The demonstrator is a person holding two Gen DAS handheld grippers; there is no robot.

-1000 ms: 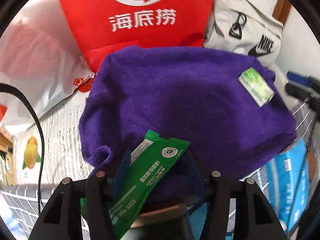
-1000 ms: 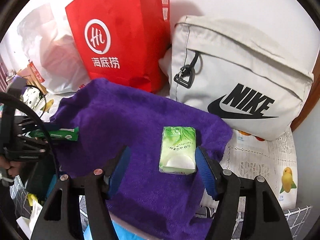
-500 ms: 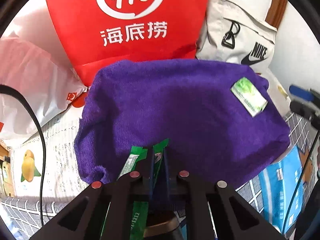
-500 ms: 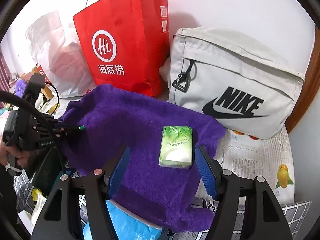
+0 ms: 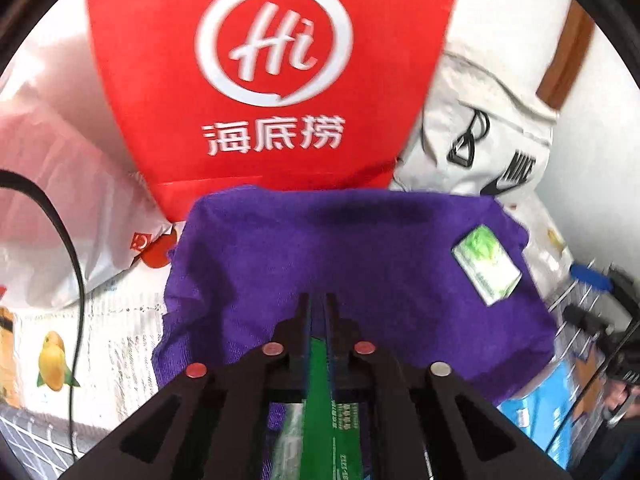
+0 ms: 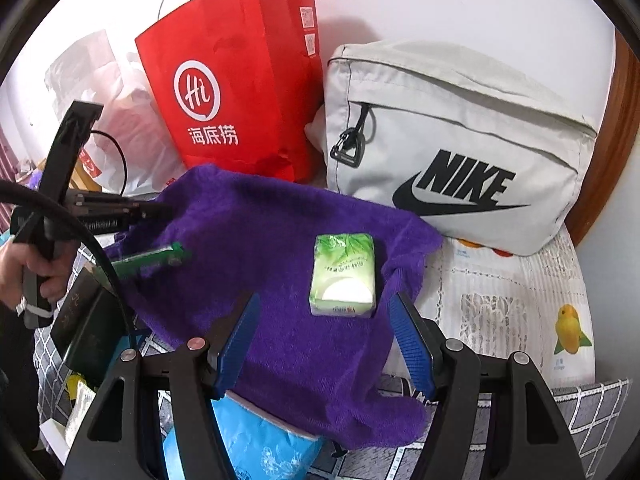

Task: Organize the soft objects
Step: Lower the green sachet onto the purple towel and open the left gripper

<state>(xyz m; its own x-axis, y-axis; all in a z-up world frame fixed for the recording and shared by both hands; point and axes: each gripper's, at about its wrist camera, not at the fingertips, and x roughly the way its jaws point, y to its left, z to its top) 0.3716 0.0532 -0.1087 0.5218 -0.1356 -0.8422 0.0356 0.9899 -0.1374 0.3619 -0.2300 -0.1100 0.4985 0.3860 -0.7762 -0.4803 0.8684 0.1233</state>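
Observation:
A purple towel (image 5: 352, 264) (image 6: 280, 248) lies spread over a blue pack. A green tissue pack (image 6: 343, 276) (image 5: 486, 265) rests on its right part. My left gripper (image 5: 318, 300) (image 6: 160, 210) is shut above the towel's left edge. A green sachet (image 6: 150, 257) (image 5: 326, 400) lies below it on the towel; whether the jaws pinch it I cannot tell. My right gripper (image 6: 324, 328) is open, its blue pads either side of the tissue pack and just short of it.
A red paper bag (image 6: 240, 80) and a grey Nike bag (image 6: 460, 152) stand against the wall behind the towel. A white plastic bag (image 5: 60, 184) lies at the left. A blue plastic pack (image 6: 260, 440) sits under the towel's front. A fruit-print cloth (image 6: 520, 320) covers the surface.
My left gripper shut and rose above the towel's left edge. The green sachet now lies under it. My right gripper drew back a little, still open.

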